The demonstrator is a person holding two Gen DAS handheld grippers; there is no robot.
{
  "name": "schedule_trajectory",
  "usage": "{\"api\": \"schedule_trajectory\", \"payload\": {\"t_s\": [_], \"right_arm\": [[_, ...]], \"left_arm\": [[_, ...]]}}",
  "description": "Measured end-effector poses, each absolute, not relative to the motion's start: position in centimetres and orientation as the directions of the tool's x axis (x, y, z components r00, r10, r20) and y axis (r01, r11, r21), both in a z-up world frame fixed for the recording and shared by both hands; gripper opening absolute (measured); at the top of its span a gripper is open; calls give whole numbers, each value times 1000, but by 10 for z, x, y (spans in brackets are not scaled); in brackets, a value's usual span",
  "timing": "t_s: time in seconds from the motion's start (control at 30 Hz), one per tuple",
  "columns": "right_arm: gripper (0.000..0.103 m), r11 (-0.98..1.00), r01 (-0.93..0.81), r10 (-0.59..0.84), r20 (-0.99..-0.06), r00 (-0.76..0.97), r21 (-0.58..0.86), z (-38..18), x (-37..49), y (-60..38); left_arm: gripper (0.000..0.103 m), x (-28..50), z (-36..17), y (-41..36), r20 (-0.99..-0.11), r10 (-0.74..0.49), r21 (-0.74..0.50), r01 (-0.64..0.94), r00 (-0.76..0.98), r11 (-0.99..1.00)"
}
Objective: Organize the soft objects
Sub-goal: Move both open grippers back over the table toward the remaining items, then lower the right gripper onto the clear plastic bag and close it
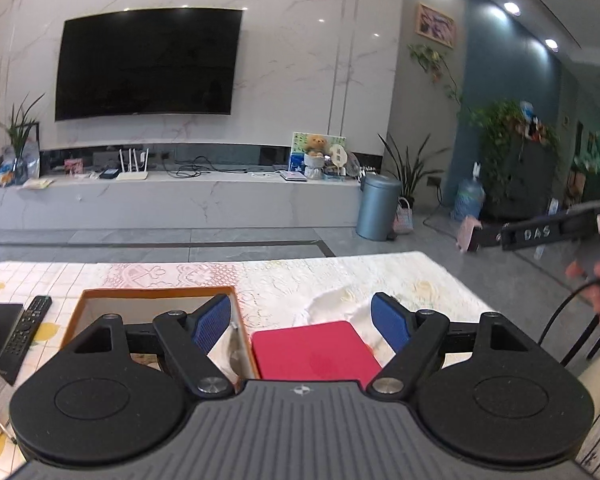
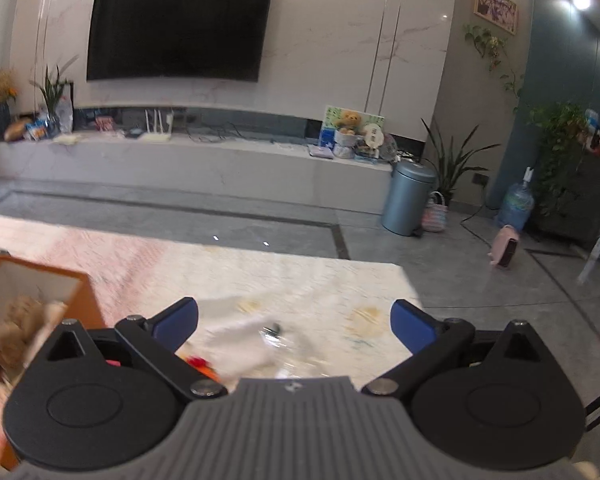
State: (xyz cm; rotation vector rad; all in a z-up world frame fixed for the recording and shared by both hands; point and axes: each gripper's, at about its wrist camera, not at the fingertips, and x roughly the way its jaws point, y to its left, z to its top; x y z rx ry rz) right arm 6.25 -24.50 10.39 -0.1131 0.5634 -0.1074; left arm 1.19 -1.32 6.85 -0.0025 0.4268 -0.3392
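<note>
Your left tool point(image 1: 302, 322) is spread wide and empty over the red lid point(image 1: 314, 354), which lies beside the orange box point(image 2: 82, 300) so the box stays open for loading. Your right tool point(image 2: 294, 326) is also wide, holding nothing, above a white soft item point(image 2: 240, 344) on the surface point(image 2: 300, 280). A plush toy point(image 2: 20, 328) already sits inside the box.
</note>
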Motion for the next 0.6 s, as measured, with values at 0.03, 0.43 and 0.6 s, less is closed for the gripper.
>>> {"api": "schedule_trajectory", "payload": {"t_s": [0.03, 0.43, 0.6], "right_arm": [[100, 987, 68, -135, -528, 839, -143, 102, 62, -252], [100, 997, 4, -48, -619, 784, -72, 27, 110, -267], [100, 995, -3, -61, -650, 757, -97, -29, 128, -261]], "left_arm": [[93, 10, 66, -19, -408, -320, -60, 325, 855, 944], [93, 6, 31, -67, -511, -373, -47, 408, 775, 912], [93, 12, 21, -74, -535, -344, -30, 390, 772, 921]]}}
